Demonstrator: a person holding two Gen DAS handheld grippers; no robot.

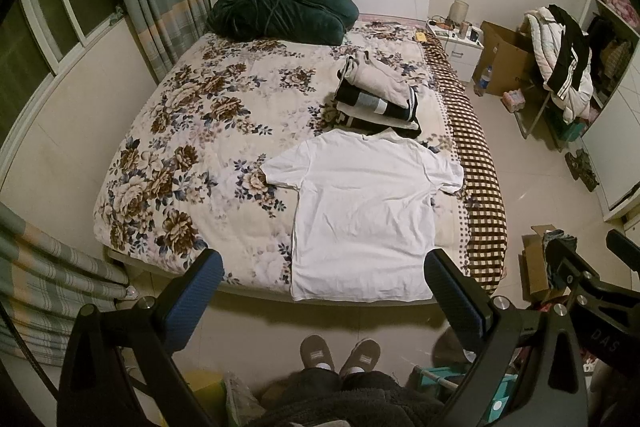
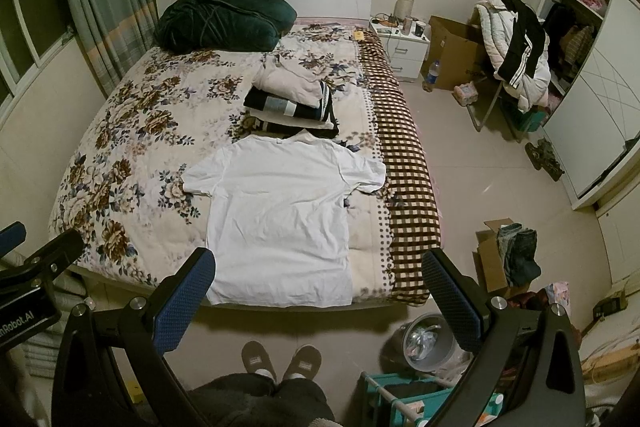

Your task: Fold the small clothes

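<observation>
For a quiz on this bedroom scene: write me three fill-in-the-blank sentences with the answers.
1. The T-shirt spread flat on the bed is ____ in colour.
2. Both the left gripper and the right gripper are ____, holding nothing.
3. The stack of folded clothes lies just beyond the T-shirt's ____.

Answers: white; open; collar

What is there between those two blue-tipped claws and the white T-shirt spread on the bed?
Nothing visible. Both the left gripper and right gripper hang open above the bed's near edge, and the white T-shirt lies flat and uncovered. The folded pile sits beyond its collar.
</observation>
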